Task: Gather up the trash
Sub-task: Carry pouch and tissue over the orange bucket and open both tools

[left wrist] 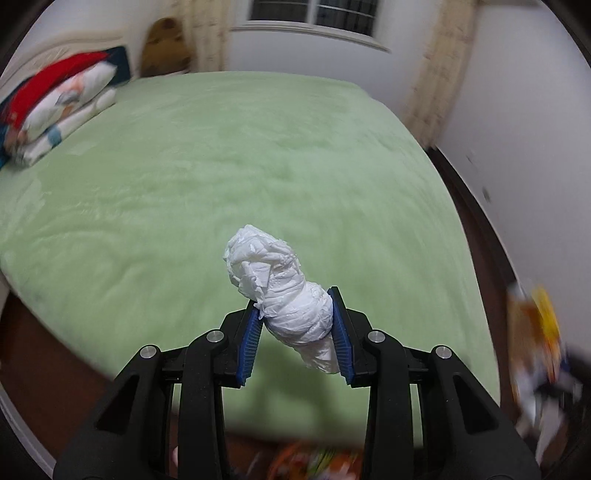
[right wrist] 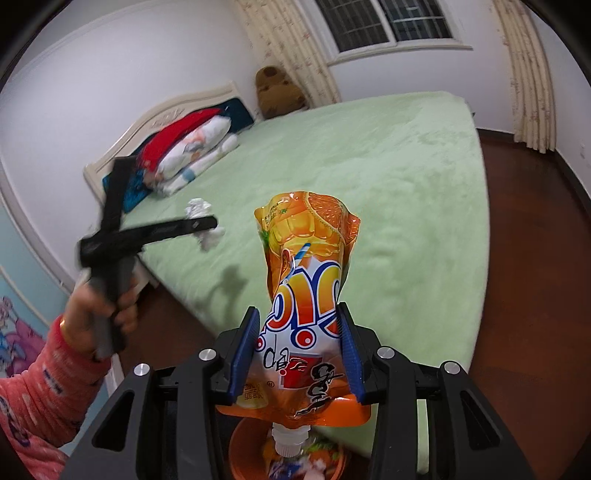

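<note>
1. Left wrist view: blue pads [left wrist: 251,341] of the left gripper [left wrist: 295,332] sit nearest the lens, w/ black arms behind. Jaws pinch a white paper wad [left wrist: 280,295], pads pressing both its sides.
2. Wad is elongated; long axis runs from lower right by the right pad up to upper left, free end past the fingertips & over the green bedspread [left wrist: 221,166]. Lower end hangs just below the right pad.
3. Bkgd, same view: folded bedding [left wrist: 62,107] at the headboard end, window [left wrist: 314,18] above, blurred orange pouch [left wrist: 543,325] at far right.
4. Right wrist view: orange bin [right wrist: 240,454] lies lowest, directly under the gripper, w/ wrappers inside.
5. Right gripper [right wrist: 301,354] is clamped on an orange juice pouch [right wrist: 306,280], pads squeezing its waist.
6. Pouch is upside down: white spout cap [right wrist: 288,439] points down toward the bin, flat base up & away from the camera; long axis approx. in line w/ the fingers.
7. Left side: a hand [right wrist: 99,314] in a pink sleeve [right wrist: 40,391] holds the other gripper above the bed edge, blurred, w/ the wad in its tips.
</note>
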`<state>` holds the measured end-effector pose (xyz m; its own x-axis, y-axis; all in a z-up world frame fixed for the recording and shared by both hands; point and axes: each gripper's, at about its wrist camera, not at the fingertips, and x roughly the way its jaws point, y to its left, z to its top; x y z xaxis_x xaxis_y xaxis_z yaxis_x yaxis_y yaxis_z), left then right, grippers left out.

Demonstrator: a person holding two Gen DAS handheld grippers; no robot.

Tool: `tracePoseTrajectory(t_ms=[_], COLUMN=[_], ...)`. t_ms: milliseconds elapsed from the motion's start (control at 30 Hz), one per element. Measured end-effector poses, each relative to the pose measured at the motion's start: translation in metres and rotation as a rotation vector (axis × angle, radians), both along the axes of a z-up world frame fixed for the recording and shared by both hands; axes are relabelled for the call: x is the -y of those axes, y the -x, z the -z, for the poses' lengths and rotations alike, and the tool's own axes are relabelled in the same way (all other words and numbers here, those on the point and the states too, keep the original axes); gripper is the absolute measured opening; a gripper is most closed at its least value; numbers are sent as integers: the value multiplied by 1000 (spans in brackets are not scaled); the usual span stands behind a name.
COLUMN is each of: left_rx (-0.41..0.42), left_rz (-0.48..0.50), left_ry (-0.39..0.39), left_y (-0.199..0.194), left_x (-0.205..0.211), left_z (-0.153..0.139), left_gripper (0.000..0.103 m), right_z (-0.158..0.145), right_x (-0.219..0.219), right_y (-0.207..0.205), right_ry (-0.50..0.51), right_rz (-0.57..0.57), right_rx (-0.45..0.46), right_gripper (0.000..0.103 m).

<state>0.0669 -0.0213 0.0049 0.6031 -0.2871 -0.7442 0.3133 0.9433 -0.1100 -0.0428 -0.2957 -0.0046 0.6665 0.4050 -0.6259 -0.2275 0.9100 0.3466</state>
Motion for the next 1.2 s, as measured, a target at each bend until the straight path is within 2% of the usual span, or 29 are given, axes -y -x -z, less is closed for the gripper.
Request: tracePoseTrajectory(t_ms=[200,333,600,767,1033,1200], left_rx=[-94,-189,-450,-560,-646,-687], left_rz=[94,120,92,84,81,78], left_ry=[-45,-58,-59,-99,-119,-129], left_y=[98,135,152,145,153,153], left_x=[-8,-4,5,16,17,15], left_z=[41,85,191,240,278,296], left_gripper=[34,34,35,34,35,35], right_z=[21,49,131,176,225,239], right_x=[-32,-49,-64,-66,-75,-82], right_y=[37,61,85,85,66,57], right_ry=[35,55,96,95,105,116], right_rz=[-51,-73,-75,-52,-37,-42], right_rx=[-65,-133,-349,-464,-582,-620], right_gripper=[42,42,42,42,42,42])
